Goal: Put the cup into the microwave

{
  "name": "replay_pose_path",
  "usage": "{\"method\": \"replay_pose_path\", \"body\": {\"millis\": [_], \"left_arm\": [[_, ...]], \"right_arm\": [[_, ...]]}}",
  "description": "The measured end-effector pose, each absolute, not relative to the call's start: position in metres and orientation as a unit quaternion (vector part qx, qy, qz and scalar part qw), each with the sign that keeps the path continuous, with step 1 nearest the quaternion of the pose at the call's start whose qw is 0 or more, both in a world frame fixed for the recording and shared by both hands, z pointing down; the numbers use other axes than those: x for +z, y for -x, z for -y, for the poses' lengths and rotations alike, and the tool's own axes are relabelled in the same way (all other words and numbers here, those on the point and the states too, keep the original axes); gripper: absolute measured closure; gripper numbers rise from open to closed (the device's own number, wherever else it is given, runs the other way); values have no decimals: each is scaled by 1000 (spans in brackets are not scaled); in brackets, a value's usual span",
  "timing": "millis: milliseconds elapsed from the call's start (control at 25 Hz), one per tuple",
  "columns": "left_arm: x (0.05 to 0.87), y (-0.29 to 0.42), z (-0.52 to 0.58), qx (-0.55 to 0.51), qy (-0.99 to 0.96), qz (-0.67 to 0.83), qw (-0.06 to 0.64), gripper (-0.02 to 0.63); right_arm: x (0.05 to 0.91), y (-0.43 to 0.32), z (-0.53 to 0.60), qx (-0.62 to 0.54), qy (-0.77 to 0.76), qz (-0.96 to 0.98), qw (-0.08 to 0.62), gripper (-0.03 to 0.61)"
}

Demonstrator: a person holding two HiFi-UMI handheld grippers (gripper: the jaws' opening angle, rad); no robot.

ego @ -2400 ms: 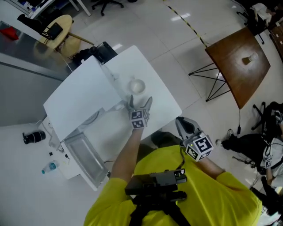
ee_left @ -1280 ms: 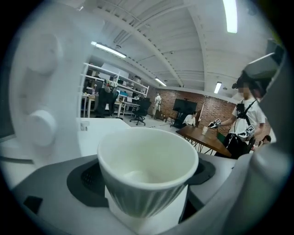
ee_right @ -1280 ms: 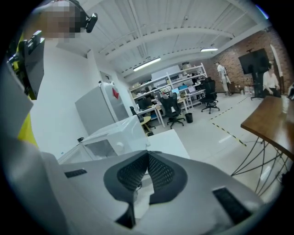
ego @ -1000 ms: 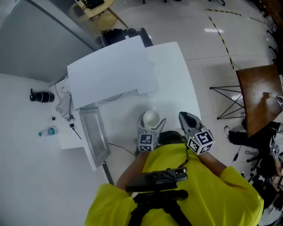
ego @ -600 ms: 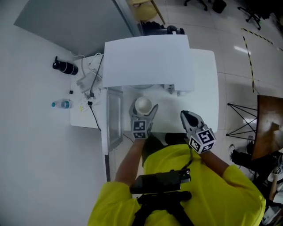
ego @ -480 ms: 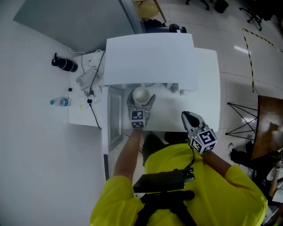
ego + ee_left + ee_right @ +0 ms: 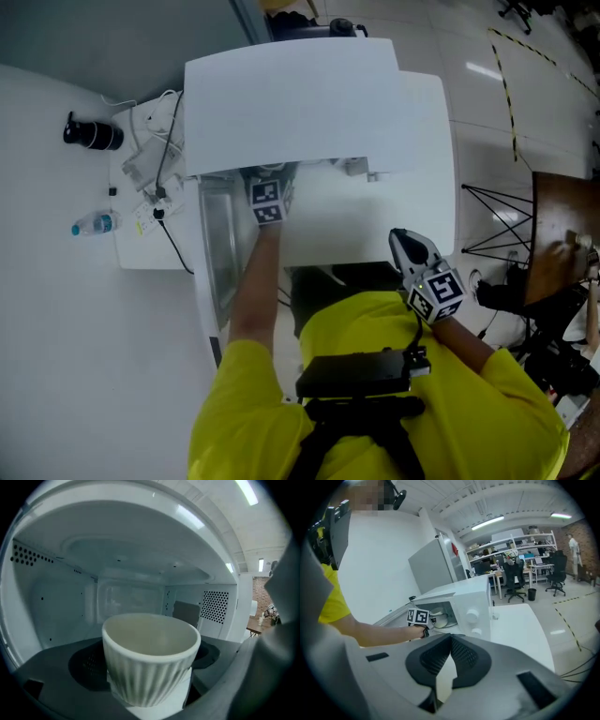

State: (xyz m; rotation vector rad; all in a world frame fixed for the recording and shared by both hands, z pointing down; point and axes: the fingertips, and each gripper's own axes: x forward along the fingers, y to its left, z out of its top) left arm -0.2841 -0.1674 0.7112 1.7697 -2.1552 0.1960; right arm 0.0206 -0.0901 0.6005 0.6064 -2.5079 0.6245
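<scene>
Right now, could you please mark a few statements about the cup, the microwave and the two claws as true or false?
1. The left claw holds a white ribbed cup. True.
2. The cup stands on the table outside the microwave. False: it is held inside the microwave's cavity, with the perforated walls around it.
3. The microwave door is open. True: it is swung out at the cavity's left.
4. The right claw grips a spoon. False: its jaws are together with nothing between them, and it is held back near the person's body.
5. The cup lies on its side. False: it is upright, mouth up.
</scene>
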Motion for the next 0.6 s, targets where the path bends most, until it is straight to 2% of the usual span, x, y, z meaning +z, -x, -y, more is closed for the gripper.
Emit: {"method": "replay_pose_path", "body": {"millis": [600], "left_arm": [[706,283,160,75,-627,755,176,115]], "right_arm": [[578,8,88,243,-250,915,205,574]]}}
